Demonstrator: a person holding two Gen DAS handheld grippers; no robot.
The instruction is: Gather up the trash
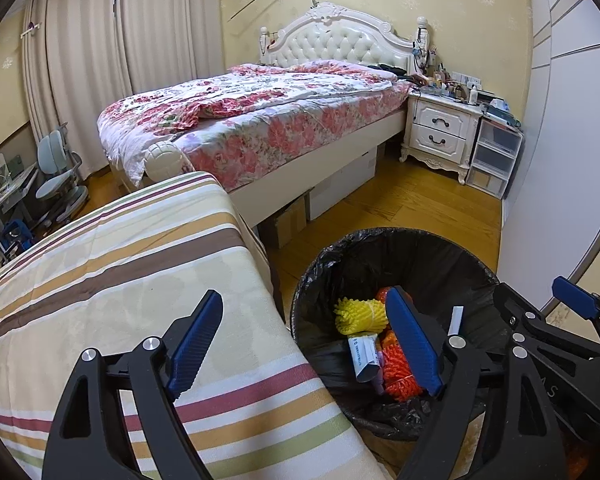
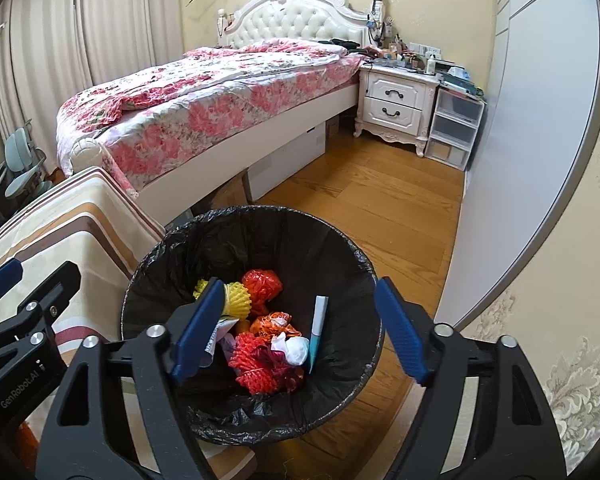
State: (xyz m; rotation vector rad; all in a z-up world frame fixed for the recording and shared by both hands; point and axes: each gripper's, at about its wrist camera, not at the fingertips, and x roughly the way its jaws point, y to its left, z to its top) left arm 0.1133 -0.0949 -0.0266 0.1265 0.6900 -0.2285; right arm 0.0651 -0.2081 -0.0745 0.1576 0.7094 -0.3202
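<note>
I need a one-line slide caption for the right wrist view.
Open right gripper above the black-lined trash bin holding red, orange and yellow foam nets and crumpled paper.

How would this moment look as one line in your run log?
left gripper: open, empty | right gripper: open, empty, above bin | foam nets, papers inside

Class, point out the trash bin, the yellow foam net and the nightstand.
trash bin (image 2: 256,216): right wrist view, far rim of liner.
yellow foam net (image 1: 358,314): left wrist view, its middle.
nightstand (image 2: 396,98): right wrist view, drawer fronts.
</note>
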